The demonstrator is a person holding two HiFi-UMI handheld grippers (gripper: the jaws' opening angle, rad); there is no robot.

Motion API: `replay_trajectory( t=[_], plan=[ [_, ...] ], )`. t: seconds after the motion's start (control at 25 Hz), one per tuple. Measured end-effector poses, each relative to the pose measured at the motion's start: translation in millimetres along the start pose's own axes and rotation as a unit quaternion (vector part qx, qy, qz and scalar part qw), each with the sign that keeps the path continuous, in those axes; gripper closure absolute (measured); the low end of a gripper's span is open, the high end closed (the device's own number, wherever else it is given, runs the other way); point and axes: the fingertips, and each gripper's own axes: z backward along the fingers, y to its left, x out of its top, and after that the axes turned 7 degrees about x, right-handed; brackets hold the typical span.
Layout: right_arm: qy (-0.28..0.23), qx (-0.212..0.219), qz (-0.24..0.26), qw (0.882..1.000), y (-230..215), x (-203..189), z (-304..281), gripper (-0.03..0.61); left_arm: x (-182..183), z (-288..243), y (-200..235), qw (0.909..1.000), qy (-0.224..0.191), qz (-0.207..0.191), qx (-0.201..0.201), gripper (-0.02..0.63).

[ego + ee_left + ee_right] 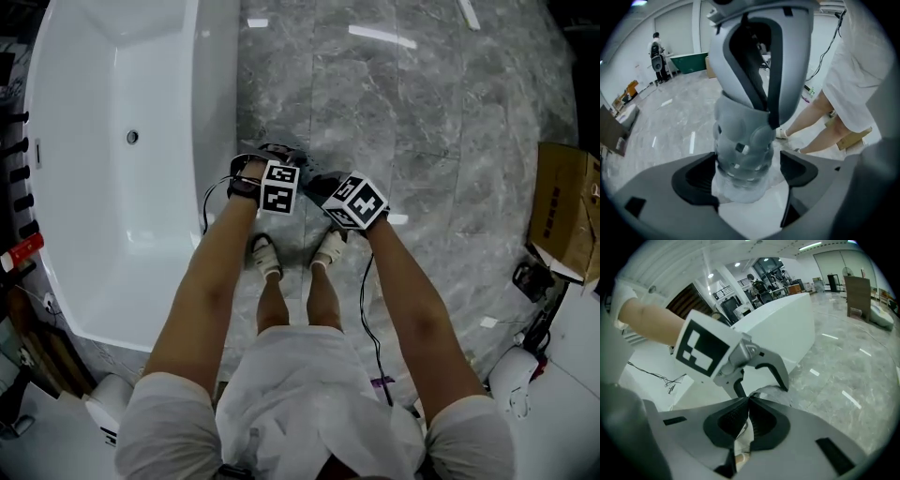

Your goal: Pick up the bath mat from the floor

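The bath mat [740, 154] is a pale, see-through mat with round bumps and small holes. In the left gripper view it hangs off the floor as a bunched column from the right gripper above it. My right gripper [749, 401] is shut on a thin fold of the mat [742, 446]. My left gripper [746, 173] stands open around the mat's lower part, and its pads do not press on it. In the head view both grippers meet in front of the person's feet, the left gripper [267, 157] beside the right gripper [319, 186]; there the mat is hard to make out.
A white bathtub [112, 169] runs along the left, close to the grippers. The floor is grey marble tile [422, 112]. A cardboard box [562, 206] and cables lie at the right. The person's sandalled feet [267, 255] stand just below the grippers. Another person [657, 56] stands far off.
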Motion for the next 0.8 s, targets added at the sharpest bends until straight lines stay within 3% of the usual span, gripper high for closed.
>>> replay_trajectory(
  t=[0.24,0.4,0.6,0.8],
  plan=[
    [0.020,0.014,0.024,0.999,23.0,26.8,32.2,0.549,17.3,27.3,3.8,0.9994,-0.008,0.003,0.034,0.202],
    [0.015,0.018,0.026,0.999,37.6,38.9,49.6,0.549,31.4,47.3,1.7,0.9987,-0.012,0.025,0.042,0.352],
    [0.029,0.034,0.046,0.998,48.2,48.7,67.0,0.549,39.6,68.2,2.8,0.9945,-0.012,0.084,0.062,0.490],
    [0.069,0.035,0.065,0.995,61.6,51.8,77.9,0.548,41.2,86.9,-6.4,0.9836,0.012,0.170,0.061,0.542]
  ],
)
